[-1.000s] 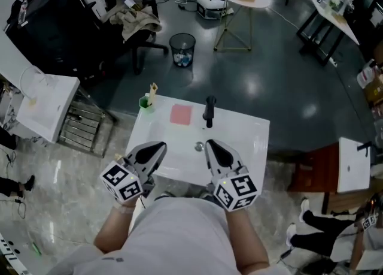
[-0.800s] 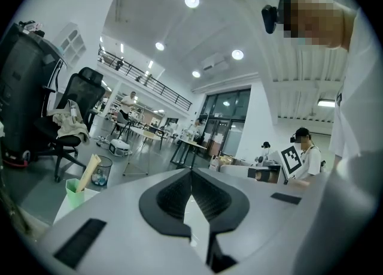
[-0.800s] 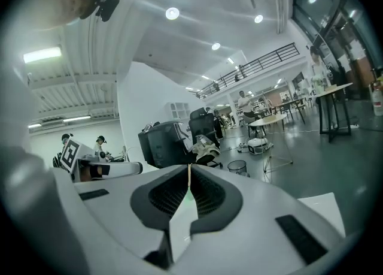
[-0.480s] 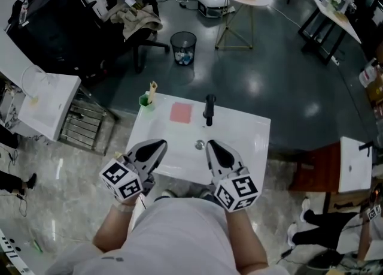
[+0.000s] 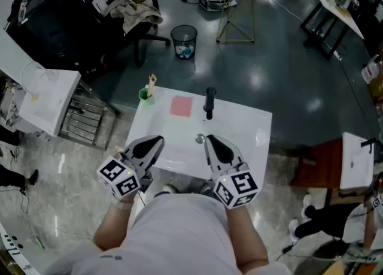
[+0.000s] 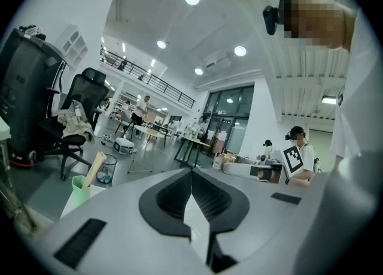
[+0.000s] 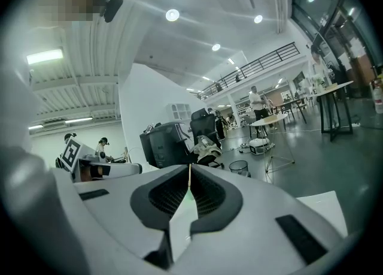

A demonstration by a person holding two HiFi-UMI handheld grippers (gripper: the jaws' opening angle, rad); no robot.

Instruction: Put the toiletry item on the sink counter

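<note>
Jaws pressed together on nothing for left gripper (image 5: 157, 142) and right gripper (image 5: 209, 142) at lower centre, green cup (image 5: 143, 94) holding tan tube (image 5: 152, 83) stands on sink counter (image 5: 245, 130) upper-left corner, reads as placed or as another item pending, so keep the 2 clear of black faucet (image 5: 209, 101).

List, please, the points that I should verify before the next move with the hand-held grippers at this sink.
1. Left hand-held gripper empty: ok, jaws together with nothing between them.
2. Right hand-held gripper empty: ok, jaws together too.
3. Jaws opened for a grasp: not ok, both are shut.
4. Beige item within sight: ok, it stands in the green cup at the far left corner.
5. Bare spot on the sink counter for placing: ok, to the right of the faucet.
6. What the beige item is: cannot tell.
</note>
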